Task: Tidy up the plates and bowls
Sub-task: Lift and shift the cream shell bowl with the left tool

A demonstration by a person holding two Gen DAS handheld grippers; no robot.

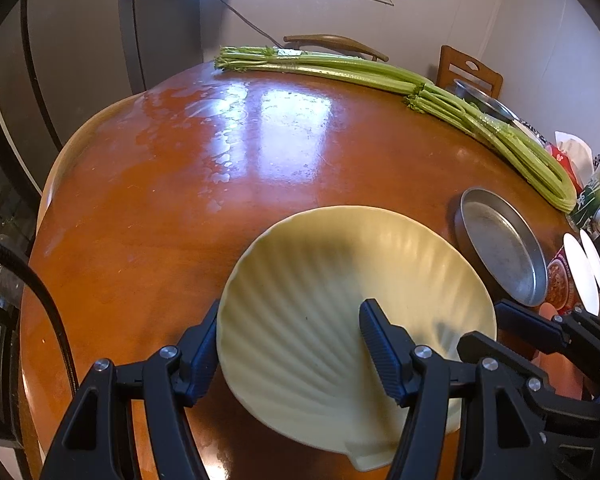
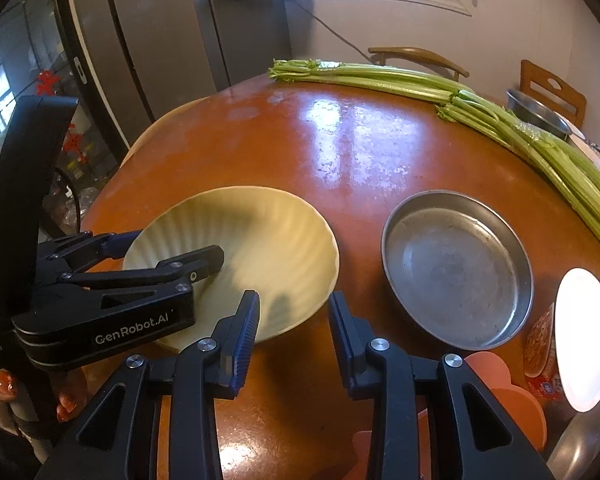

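The only words that read clearly are "GenRobot.AI", printed in pale letters on the side of the black plastic body of the left claw [image 2: 172, 252], seen from the right wrist camera. Just left of it, a black strip at the picture's edge carries small white lettering, cut off and too blurred to read. The red-and-white printed food cups [image 1: 560, 280] at the right edge of the glossy orange-brown counter [image 1: 220, 184] bear pictures and print too small to make out. The green-and-white label on the clear bottle [image 1: 592, 196] beside them is likewise illegible.
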